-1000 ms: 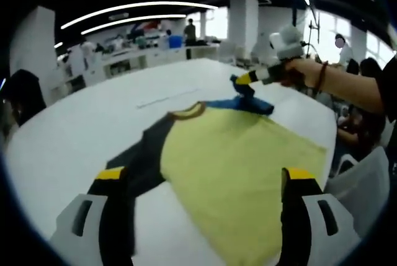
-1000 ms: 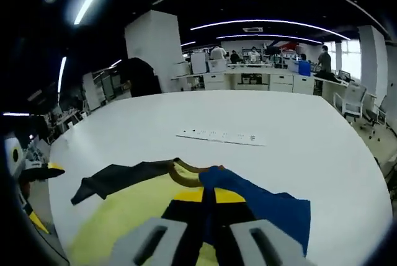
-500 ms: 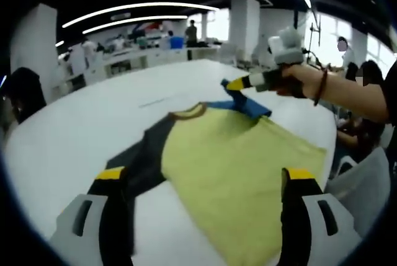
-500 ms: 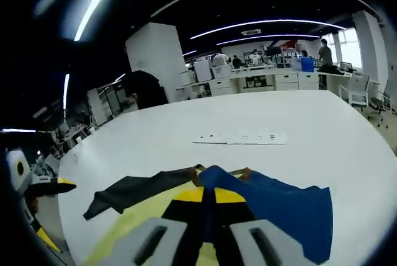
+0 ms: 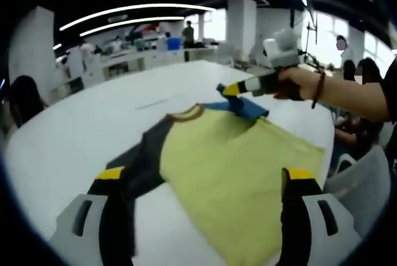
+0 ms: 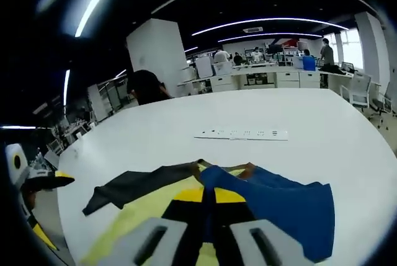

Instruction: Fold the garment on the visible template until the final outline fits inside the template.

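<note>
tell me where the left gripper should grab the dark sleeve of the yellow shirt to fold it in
Probably the outer cuff end of the flat dark grey sleeve, where it spreads loose on the white table, away from the yellow shirt body. Come from the open table side, low and sliding under the edge, since the cloth lies flat. The left gripper is open just short of it; the right gripper holds the blue sleeve.
</note>
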Action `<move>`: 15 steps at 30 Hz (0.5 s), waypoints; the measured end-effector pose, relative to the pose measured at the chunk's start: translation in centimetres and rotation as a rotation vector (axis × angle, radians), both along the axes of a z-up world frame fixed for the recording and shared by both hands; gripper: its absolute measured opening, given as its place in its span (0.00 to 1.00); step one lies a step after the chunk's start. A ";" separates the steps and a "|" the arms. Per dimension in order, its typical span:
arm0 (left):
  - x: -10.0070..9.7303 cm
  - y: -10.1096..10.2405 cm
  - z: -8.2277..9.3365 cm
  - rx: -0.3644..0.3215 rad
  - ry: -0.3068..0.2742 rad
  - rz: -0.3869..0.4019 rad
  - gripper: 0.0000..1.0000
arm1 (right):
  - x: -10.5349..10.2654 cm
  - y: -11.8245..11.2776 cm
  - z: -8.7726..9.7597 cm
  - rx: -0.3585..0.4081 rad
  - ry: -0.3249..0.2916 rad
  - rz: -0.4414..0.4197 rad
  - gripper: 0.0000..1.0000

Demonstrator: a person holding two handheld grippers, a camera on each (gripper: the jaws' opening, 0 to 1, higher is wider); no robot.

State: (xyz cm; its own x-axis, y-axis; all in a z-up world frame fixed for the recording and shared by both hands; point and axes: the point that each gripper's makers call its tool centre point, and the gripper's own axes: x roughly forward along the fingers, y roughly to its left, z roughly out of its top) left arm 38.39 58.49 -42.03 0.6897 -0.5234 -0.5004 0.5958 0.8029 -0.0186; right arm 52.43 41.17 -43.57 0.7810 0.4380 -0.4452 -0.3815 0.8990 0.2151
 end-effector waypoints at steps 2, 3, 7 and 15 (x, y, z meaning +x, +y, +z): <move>0.0 0.1 0.0 0.003 -0.001 -0.002 0.99 | 0.0 0.0 -0.1 -0.001 0.002 0.002 0.00; 0.0 0.0 0.0 0.005 -0.001 -0.002 0.99 | 0.0 0.1 0.0 0.000 0.001 0.003 0.00; 0.1 0.0 0.0 0.000 -0.001 -0.002 0.99 | 0.2 0.2 0.1 0.007 -0.001 0.001 0.00; 0.1 0.3 -0.1 0.025 -0.008 -0.008 0.99 | 0.2 0.6 0.0 0.008 -0.001 0.011 0.00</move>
